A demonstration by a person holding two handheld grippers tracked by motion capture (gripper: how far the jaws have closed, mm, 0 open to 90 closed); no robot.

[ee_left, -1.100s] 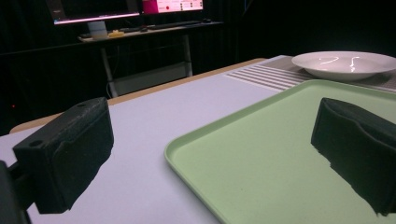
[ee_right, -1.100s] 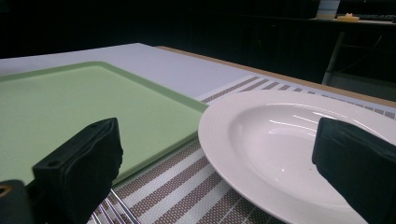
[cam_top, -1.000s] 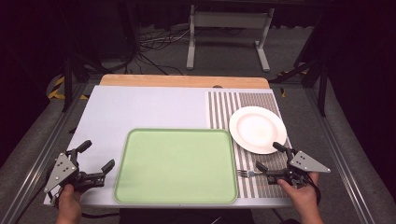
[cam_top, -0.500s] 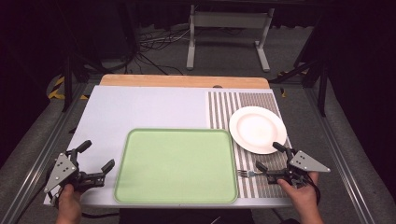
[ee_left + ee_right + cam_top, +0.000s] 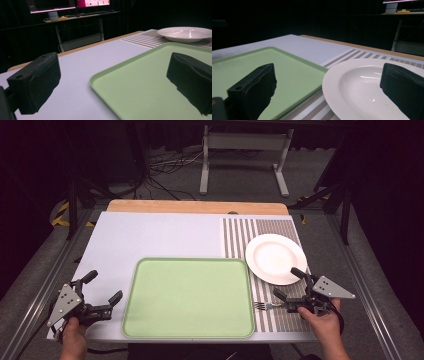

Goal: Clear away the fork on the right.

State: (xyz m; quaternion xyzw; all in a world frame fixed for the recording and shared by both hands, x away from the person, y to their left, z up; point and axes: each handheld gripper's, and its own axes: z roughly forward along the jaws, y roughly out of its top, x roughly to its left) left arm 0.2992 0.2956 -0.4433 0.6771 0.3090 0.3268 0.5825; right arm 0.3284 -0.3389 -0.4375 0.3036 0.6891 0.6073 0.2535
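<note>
A light green tray [image 5: 190, 295] lies at the front middle of the white table. To its right, a white plate [image 5: 276, 258] rests on a striped placemat [image 5: 262, 232]. A metal fork [image 5: 267, 306] lies on the placemat just right of the tray, with its handle running under my right gripper [image 5: 286, 282]. That gripper is open, with nothing between its jaws, and sits at the plate's near rim. My left gripper [image 5: 105, 286] is open and empty beside the tray's left edge. Its own view shows the tray [image 5: 150, 82] and the plate [image 5: 186, 33] beyond its jaws. The right gripper view shows the plate [image 5: 362, 90] and the tray [image 5: 262, 62].
A wooden strip [image 5: 197, 206] borders the table's far edge. Metal rails [image 5: 45, 280] run along both sides of the table. A stand [image 5: 245, 150] and cables sit on the floor behind. Bare white table surface [image 5: 150, 235] stretches behind the tray.
</note>
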